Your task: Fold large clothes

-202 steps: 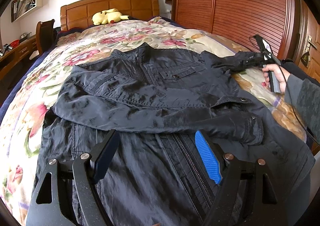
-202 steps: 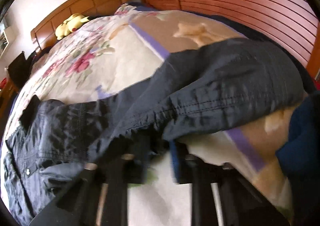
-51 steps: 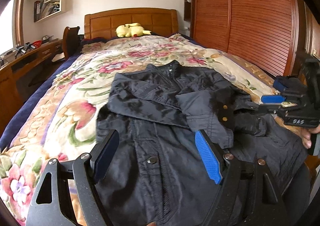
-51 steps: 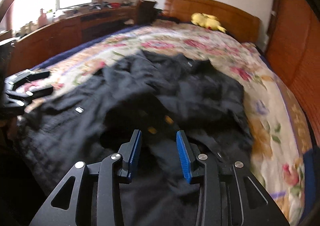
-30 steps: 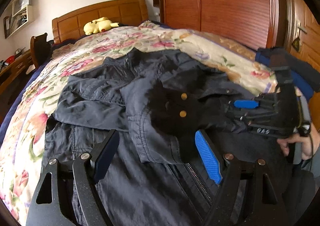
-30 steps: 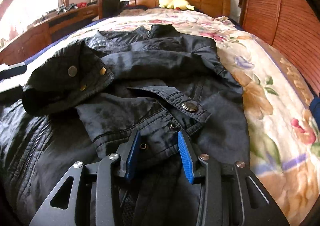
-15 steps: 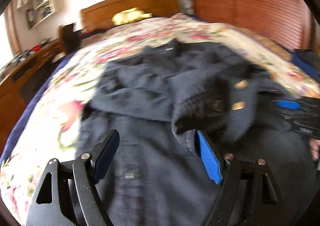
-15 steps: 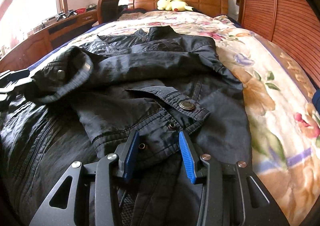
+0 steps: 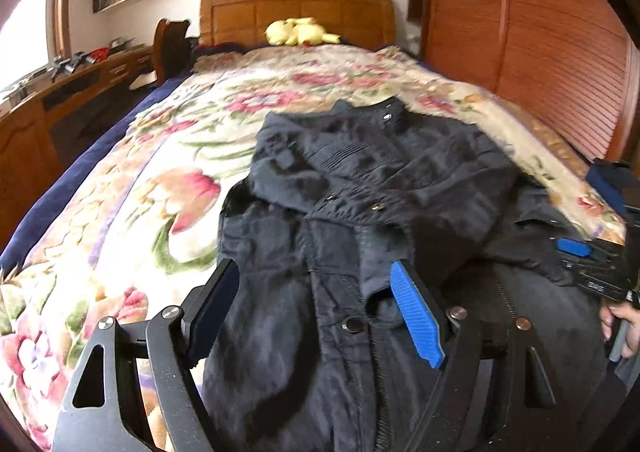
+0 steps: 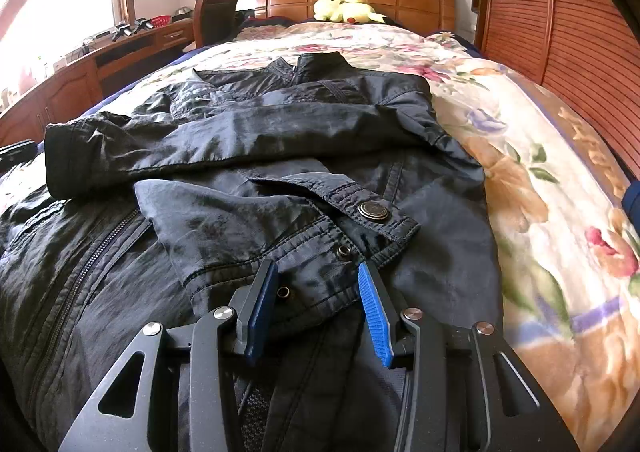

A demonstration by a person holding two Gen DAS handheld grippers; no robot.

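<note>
My dark jacket lies on the bed, both sleeves folded across its chest. My left hand-held gripper hovers spread; my right hand-held gripper is parted around a cuff. Next, I'd fold the hem toward the collar.

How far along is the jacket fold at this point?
Done: both sleeves of the dark jacket lie crossed over its chest, upper sleeve above the snap cuff. In hand: nothing gripped; the right gripper straddles the cuff, pads clear, and the left gripper hangs open over the front. Left: hem still unfolded on the floral bedspread.
</note>
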